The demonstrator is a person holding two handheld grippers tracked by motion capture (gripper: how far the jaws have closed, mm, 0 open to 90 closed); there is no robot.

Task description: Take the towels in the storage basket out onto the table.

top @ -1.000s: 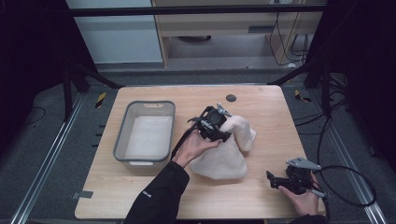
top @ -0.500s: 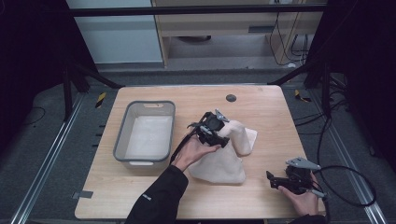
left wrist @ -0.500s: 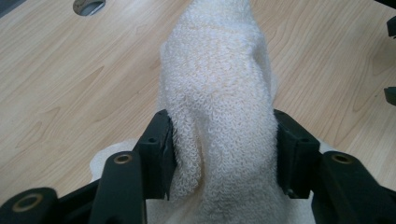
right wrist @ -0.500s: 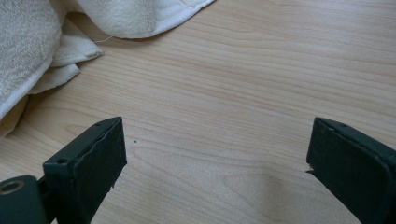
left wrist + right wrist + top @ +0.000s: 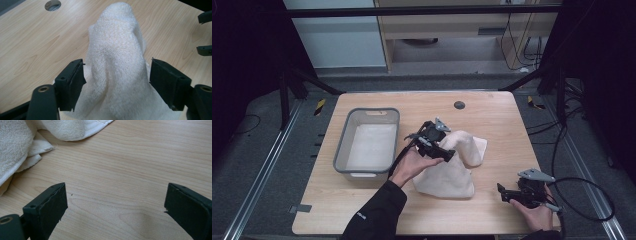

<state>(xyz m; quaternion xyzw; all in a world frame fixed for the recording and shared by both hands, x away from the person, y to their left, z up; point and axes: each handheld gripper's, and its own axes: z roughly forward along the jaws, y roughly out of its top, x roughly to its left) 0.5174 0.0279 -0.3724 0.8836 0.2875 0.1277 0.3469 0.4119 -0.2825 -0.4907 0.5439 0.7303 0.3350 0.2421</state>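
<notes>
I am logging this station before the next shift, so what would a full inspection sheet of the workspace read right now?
Surface: light wooden table, round dark grommet hole near its far edge.
Job's things: cream terry-cloth towel bunched mid-table; grey plastic bin left of it, pale inside.
Clutter: nothing seen.
Grippers: left hand-held gripper open, jaws either side of a raised towel fold; right hand-held gripper open, over bare wood by the towel's edge.
Cables: black cable loops off the table's right edge.
Surroundings: dark frame legs, grey floor, cabinets behind.
</notes>
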